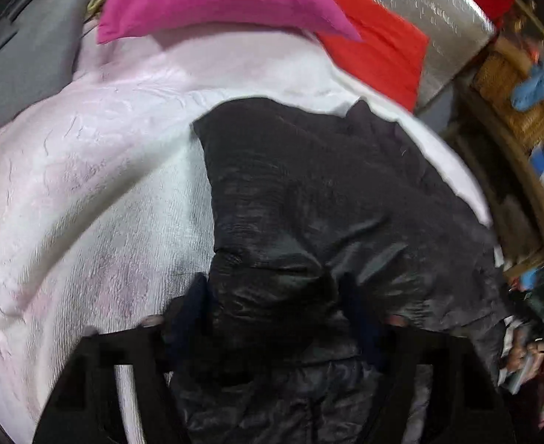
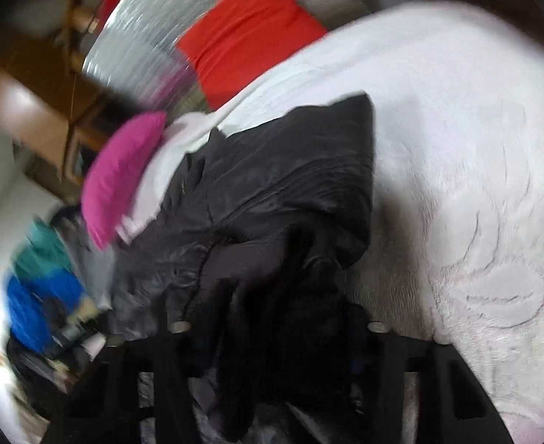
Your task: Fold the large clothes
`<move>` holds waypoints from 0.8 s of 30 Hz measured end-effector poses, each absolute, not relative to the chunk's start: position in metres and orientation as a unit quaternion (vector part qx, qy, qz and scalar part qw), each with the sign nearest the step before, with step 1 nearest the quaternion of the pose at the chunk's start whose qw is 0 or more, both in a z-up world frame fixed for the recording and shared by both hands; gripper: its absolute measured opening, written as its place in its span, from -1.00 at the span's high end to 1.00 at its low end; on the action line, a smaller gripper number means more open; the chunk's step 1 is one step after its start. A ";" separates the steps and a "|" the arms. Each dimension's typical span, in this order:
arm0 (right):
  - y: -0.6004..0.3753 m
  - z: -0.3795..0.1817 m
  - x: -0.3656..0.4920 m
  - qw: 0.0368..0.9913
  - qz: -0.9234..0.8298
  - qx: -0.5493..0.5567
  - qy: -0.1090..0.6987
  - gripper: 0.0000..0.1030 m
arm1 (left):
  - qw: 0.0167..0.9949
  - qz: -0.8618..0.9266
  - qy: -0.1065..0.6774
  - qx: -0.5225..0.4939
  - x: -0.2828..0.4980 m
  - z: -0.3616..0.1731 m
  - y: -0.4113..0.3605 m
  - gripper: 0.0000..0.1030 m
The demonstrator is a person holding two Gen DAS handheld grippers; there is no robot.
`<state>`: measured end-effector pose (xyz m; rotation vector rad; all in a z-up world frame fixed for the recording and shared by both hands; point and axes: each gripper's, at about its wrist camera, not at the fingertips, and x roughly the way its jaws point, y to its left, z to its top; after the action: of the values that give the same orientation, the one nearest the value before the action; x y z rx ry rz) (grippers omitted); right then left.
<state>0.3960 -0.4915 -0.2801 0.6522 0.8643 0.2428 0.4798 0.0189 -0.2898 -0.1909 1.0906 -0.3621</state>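
Two grippers: both reach over one black jacket [image 1: 308, 199] that lies on a bed.
Bed cover: white, fluffy blanket [image 1: 87, 170] with a pressed pattern; the jacket lies on it, crumpled, near one edge.
Left gripper [image 1: 272, 296]: it points down at the jacket; a shiny bunch of the black cloth sits between its two fingers, and the fingers seem to press on this bunch from both sides.
Right gripper [image 2: 272, 318]: a dark fold of the jacket rises between its fingers; the picture is blurred, so I cannot tell if the jaws pinch it or only stand around it.
Pillows: one pink pillow [image 1: 198, 0] on the blanket beyond the jacket, one red pillow [image 1: 375, 59] just beside it.
Floor side: blue and green clothes [image 2: 39, 288] lie beside the bed, blurred.
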 end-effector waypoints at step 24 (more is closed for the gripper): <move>-0.494 -0.250 0.332 0.878 0.061 0.302 0.366 -0.21 | 0.880 -0.129 0.447 0.093 0.401 -0.236 -0.024 -0.21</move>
<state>0.3317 -0.4945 -0.2497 0.6296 0.7636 0.1265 0.4006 -0.0244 -0.2359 0.1939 0.9318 -0.2691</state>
